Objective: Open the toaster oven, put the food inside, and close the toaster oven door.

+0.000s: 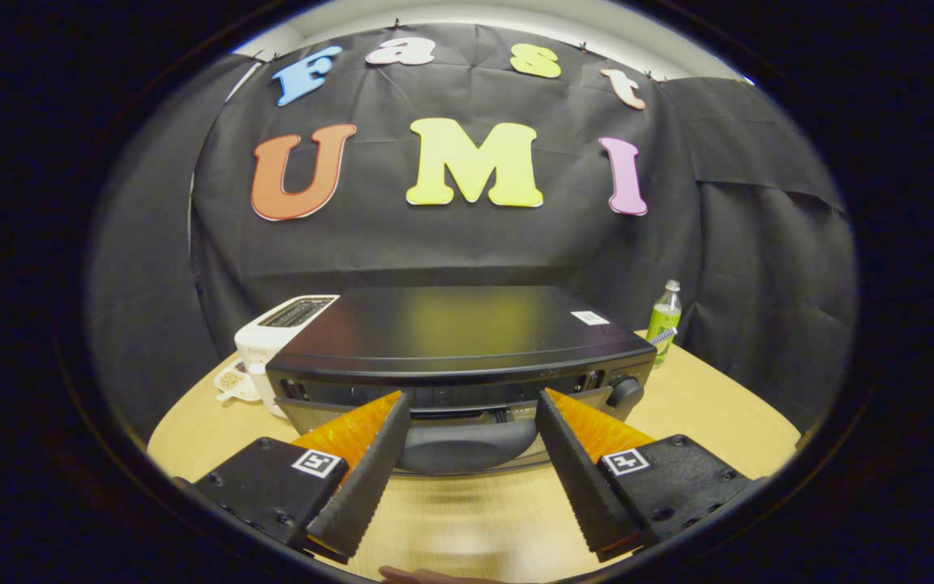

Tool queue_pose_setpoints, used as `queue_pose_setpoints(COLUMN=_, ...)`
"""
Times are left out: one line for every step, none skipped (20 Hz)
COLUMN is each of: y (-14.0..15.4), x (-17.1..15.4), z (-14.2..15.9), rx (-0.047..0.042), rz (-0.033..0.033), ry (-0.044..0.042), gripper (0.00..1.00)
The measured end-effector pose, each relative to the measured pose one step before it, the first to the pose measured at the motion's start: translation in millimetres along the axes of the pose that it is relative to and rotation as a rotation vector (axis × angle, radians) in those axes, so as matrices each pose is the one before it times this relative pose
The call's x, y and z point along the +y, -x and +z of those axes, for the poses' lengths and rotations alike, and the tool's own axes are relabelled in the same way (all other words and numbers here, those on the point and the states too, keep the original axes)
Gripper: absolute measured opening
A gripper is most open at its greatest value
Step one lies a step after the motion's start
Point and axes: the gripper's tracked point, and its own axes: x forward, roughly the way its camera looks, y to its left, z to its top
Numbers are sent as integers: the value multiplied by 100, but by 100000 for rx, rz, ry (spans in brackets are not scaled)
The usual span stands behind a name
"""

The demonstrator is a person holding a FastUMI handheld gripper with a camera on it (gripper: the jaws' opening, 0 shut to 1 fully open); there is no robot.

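Observation:
The black toaster oven point(467, 332) stands on the round wooden table point(702, 422), just ahead of me. Its glass door point(309, 415) leans out a little from the top, and the wide dark handle point(467, 448) lies between my two fingers. My gripper point(473, 397) is open, fingers spread wide, one near each end of the handle; whether they touch it I cannot tell. A control knob point(625, 392) sits at the oven's front right. A small white dish with something brownish in it point(232, 381) rests left of the oven.
A white slot toaster point(284, 328) stands against the oven's left side. A green bottle point(665, 320) stands behind its right corner. Bare tabletop lies below my fingers, where part of a hand point(426, 576) shows at the near edge.

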Motion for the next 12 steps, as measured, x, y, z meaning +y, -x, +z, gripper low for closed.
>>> queue_pose_setpoints(y=604, x=-61, z=-421, rx=290, rz=274, ry=1267, gripper=100)
queue_pose_setpoints(y=441, x=-17, z=-462, rx=45, rz=313, ry=1268, gripper=100)
queue_pose_setpoints(y=488, x=-47, z=-437, rx=98, rz=463, ry=94, gripper=100)
queue_pose_setpoints(y=412, x=-189, z=-621, rx=368, rz=559, ry=-918, gripper=100)
queue_pose_setpoints(y=426, x=-69, z=-521, rx=394, rz=550, ry=-1093, gripper=100)
queue_pose_setpoints(y=436, x=-334, z=-807, rx=437, rz=-260, ry=-1581, gripper=100)
queue_pose_setpoints(y=284, x=-111, z=-555, rx=-131, rz=236, ry=-1456, gripper=100)
queue_pose_setpoints(y=544, x=67, z=-434, rx=-657, rz=-127, ry=-5, gripper=100)
queue_pose_setpoints(y=198, x=-158, z=-608, rx=-549, rz=428, ry=264, gripper=100)
queue_pose_setpoints(y=128, x=-84, z=-602, rx=-545, rz=948, ry=-1269, gripper=100)
queue_pose_setpoints(y=309, x=-246, z=-737, rx=734, rz=1343, ry=-2445, gripper=100)
queue_pose_setpoints(y=213, x=-157, z=-934, rx=1298, rz=1477, ry=-3026, gripper=100)
